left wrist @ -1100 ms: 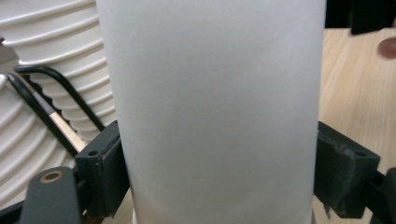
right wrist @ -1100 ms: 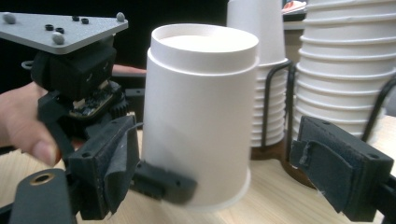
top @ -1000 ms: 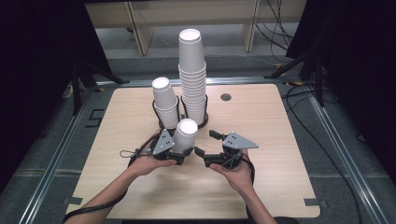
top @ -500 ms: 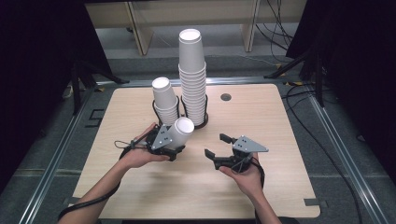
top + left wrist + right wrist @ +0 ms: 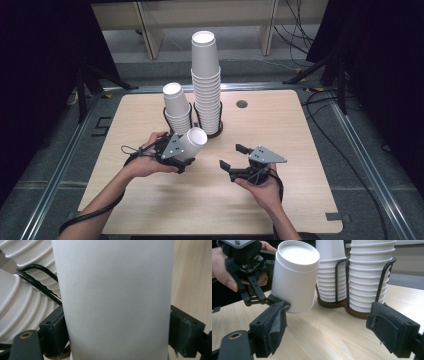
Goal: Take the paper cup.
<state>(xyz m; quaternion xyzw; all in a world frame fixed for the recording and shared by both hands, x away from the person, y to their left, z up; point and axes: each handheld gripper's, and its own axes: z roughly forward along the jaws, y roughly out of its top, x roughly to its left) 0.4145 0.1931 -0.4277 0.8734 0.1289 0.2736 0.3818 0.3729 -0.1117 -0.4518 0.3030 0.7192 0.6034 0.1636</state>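
Here we see the left gripper [image 5: 181, 152] closed on a single white paper cup [image 5: 192, 142], one jaw pressed against each side of its wall, the cup tilted with its closed end toward one o'clock and lifted off the table [image 5: 150, 200]. We find the right gripper [image 5: 239, 159] at three o'clock from it, jaws spread wide and holding nothing. Behind, at twelve o'clock, stand the short cup stack [image 5: 176, 106] and the tall cup stack [image 5: 206, 80] in a black wire holder [image 5: 339, 282]. We read no writing on the cups.

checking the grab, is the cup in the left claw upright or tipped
Tipped: the cup in the left claw leans, its closed white end pointing up and right toward the stacks.
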